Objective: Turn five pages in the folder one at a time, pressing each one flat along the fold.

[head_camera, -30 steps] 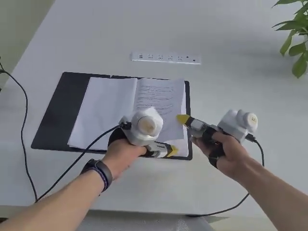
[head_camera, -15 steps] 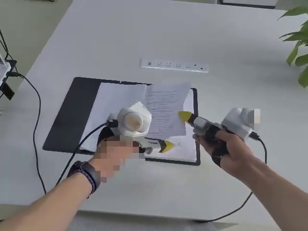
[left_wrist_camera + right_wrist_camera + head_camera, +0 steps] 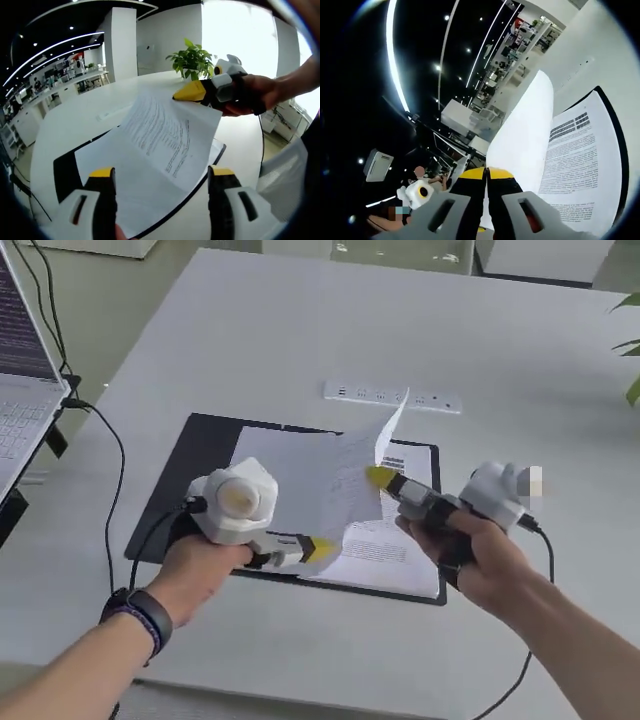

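Folder [image 3: 197, 458], black and lying open on the white bench [image 3: 300, 320], is the centre of the scene, with a white power strip [image 3: 393, 396] just beyond its far edge and a laptop [image 3: 18, 390] well off to its left. One page [image 3: 345, 475] stands lifted over the folder's right half, curving upward, its top corner pointing toward the power strip. The right hand-held gripper [image 3: 380, 478] has its yellow-tipped jaws pressed together on that page's outer edge; in the right gripper view [image 3: 487, 172] the two jaws meet with no gap and the white sheet rises behind them. A printed sheet [image 3: 385, 545] lies flat in the folder beneath the raised page. The left hand-held gripper [image 3: 320, 550] sits at the folder's near edge, its jaws spread wide and holding nothing; in the left gripper view [image 3: 157, 172] they frame the lower part of the lifted page without touching it. A potted plant [image 3: 192, 60] stands beyond the folder.
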The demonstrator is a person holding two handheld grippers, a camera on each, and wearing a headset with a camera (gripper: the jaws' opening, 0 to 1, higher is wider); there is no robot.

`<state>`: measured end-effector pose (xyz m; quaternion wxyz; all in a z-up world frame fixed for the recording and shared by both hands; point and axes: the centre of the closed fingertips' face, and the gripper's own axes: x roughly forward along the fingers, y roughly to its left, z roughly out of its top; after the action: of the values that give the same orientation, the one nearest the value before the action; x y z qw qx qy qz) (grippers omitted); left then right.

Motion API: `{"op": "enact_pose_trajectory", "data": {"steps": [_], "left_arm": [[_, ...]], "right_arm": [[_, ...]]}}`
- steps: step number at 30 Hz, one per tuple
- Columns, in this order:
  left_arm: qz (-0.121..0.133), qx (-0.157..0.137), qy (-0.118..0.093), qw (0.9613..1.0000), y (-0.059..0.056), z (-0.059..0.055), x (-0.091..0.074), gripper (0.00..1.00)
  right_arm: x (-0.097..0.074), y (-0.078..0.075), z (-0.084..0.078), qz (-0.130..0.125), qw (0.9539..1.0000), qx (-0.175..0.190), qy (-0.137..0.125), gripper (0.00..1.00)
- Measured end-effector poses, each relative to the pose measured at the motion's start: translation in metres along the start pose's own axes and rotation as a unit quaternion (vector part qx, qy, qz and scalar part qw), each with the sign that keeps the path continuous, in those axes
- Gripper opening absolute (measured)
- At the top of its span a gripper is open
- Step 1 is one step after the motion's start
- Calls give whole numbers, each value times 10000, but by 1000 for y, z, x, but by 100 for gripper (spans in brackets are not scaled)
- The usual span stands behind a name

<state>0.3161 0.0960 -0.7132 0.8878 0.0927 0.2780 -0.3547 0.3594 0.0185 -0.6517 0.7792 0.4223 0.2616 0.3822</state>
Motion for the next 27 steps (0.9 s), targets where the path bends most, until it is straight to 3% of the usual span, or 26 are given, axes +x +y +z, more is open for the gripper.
{"op": "enact_pose_trajectory", "data": {"steps": [6, 8, 10, 12, 22, 26, 27], "left_arm": [[179, -100, -19, 9998, 24, -12, -22, 75], [228, -105, 11, 9997, 30, -17, -29, 76], [257, -133, 35, 9996, 35, -22, -34, 76], [308, -182, 2, 9994, 39, -24, -40, 77], [615, -482, -96, 9969, 64, -38, -69, 77], [720, -551, -109, 9958, 69, -44, -80, 78], [733, -568, -110, 9956, 70, -45, -82, 78]], "right_arm": [[25, 20, -14, 147, 9997, -109, 164, 0], [26, 18, -13, 171, 9996, -112, 192, 0], [34, 27, -21, 224, 9994, -114, 252, 0], [37, 21, -21, 262, 9990, -127, 335, 0], [74, 46, -55, 342, 9972, -173, 647, 0], [87, 32, -59, 319, 9968, -105, 726, 0], [89, 37, -63, 322, 9966, -103, 752, 0]]}}
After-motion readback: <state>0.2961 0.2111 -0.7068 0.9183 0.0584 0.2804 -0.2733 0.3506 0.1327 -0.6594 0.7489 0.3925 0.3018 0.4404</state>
